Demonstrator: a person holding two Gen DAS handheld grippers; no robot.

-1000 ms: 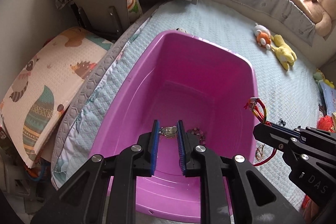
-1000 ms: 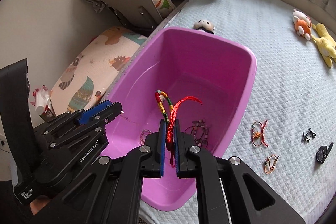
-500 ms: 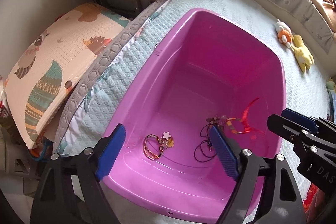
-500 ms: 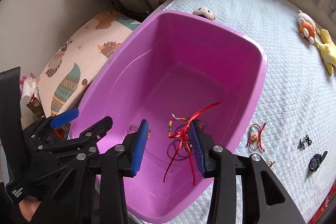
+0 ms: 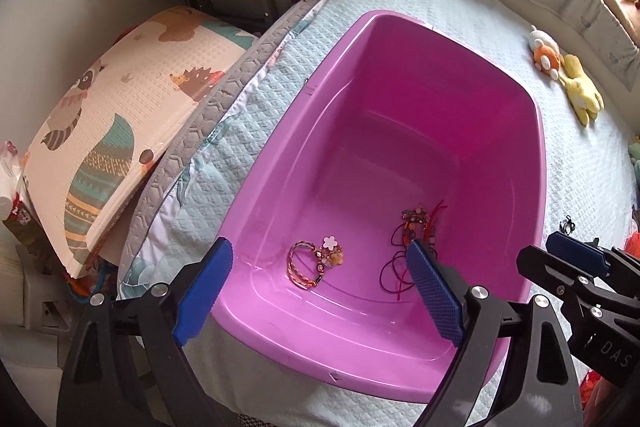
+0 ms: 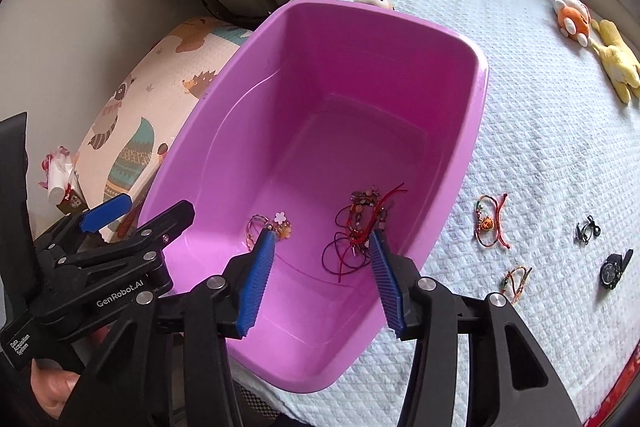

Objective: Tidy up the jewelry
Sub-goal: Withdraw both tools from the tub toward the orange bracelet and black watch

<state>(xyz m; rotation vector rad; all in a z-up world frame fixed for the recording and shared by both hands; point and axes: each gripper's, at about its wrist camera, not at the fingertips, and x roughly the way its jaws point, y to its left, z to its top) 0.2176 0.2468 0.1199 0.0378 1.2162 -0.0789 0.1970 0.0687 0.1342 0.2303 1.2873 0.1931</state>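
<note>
Jaws of both grippers wide, empty, above glossy purple plastic tub (image 5: 400,355)

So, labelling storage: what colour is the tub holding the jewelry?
Bright pink-purple tub, clearest in the right wrist view.

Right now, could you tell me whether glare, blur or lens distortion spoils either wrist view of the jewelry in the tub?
Left wrist view: sharp; fisheye bends the glossy purple plastic tub, window light blows out the top right corner, and the flower-charm bracelet is crisp. Right wrist view: equally sharp, dark vignette at the corners, soft sheen on the tub floor, and the tangled red cord bracelets are readable.
</note>
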